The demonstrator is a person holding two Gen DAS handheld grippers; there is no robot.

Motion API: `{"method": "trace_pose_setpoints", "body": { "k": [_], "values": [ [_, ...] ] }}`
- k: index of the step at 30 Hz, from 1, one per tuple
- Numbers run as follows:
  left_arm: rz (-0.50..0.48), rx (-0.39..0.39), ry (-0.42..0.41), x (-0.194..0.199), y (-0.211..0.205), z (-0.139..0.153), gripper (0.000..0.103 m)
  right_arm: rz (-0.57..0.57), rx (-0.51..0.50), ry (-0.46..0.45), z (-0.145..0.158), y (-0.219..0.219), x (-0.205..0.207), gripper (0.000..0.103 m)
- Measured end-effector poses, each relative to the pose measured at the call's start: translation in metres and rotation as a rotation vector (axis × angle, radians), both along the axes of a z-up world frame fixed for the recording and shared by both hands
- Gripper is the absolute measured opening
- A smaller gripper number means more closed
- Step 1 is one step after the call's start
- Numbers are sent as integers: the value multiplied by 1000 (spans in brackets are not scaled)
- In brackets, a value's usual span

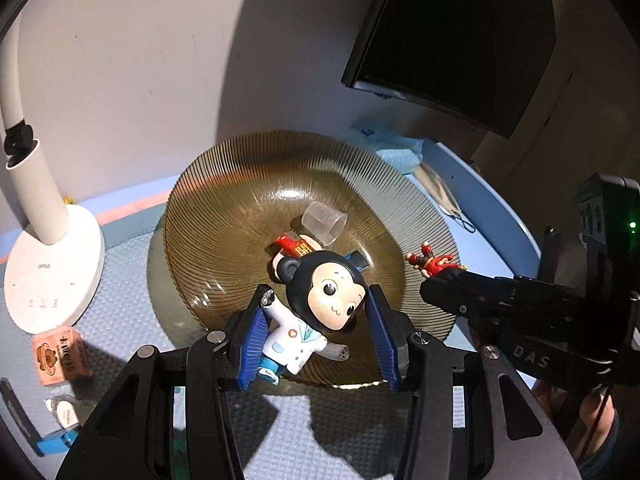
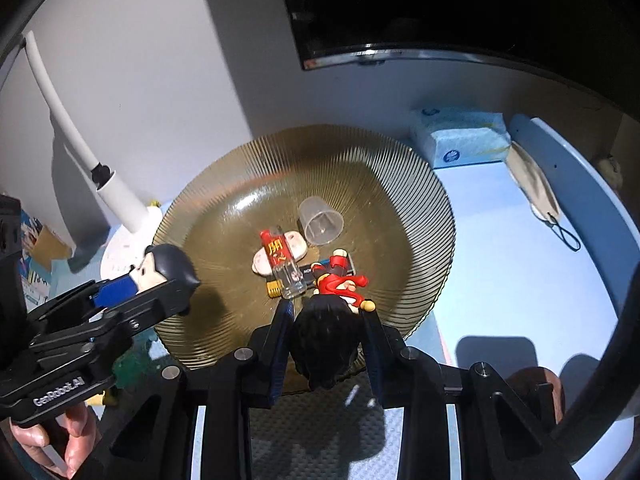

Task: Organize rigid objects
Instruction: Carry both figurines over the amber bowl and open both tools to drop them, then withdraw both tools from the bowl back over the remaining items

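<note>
Blue-padded, the left gripper (image 1: 316,320) clamps a doll (image 1: 316,312) in a white coat, holding it over the near rim of the ribbed amber plate (image 1: 224,216). The right gripper (image 2: 326,336) pinches a red figure (image 2: 340,284) by its black head, also above the plate's near edge. Farther in, on the plate's middle, lie a small red-labelled bottle (image 2: 282,260), what seems to be a pink clip (image 2: 296,242) under it, and a clear cup (image 2: 320,220) on its side. Beyond sit a white lamp (image 1: 48,264), left, and a blue tissue pack (image 2: 460,136), right.
</note>
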State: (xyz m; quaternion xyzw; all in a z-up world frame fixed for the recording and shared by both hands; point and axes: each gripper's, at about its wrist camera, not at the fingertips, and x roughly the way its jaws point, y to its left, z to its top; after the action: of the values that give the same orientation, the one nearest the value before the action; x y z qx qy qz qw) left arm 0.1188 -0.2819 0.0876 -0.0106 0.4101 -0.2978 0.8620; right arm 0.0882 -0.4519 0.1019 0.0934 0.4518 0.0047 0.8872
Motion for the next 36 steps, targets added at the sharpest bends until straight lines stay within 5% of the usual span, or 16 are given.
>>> {"method": "trace_pose_setpoints", "body": {
  "k": [3, 5, 6, 13, 19, 24, 29, 36],
  "values": [
    [4, -3, 2, 0, -2, 2, 46, -1, 11, 24, -3, -3, 0, 36],
    [13, -22, -8, -3, 5, 11, 76, -29, 27, -4, 4, -11, -5, 52],
    [32, -40, -31, -7, 14, 19, 81, -46, 27, -21, 7, -16, -5, 62],
    [157, -106, -175, -53, 101, 71, 82, -110, 72, -162, 48, -27, -50, 62],
    [292, -129, -236, -109, 195, 83, 82, 2, 99, -184, 57, 23, -69, 63],
    [398, -83, -202, -142, 259, 54, 83, 137, 131, -156, 34, 86, -82, 64],
    [515, -17, -77, -145, 307, -12, 84, 236, 209, -90, -24, 138, -82, 74],
    [524, 21, 43, -129, 318, -79, 84, 283, 150, -70, -86, 171, -79, 73]
  ]
}}
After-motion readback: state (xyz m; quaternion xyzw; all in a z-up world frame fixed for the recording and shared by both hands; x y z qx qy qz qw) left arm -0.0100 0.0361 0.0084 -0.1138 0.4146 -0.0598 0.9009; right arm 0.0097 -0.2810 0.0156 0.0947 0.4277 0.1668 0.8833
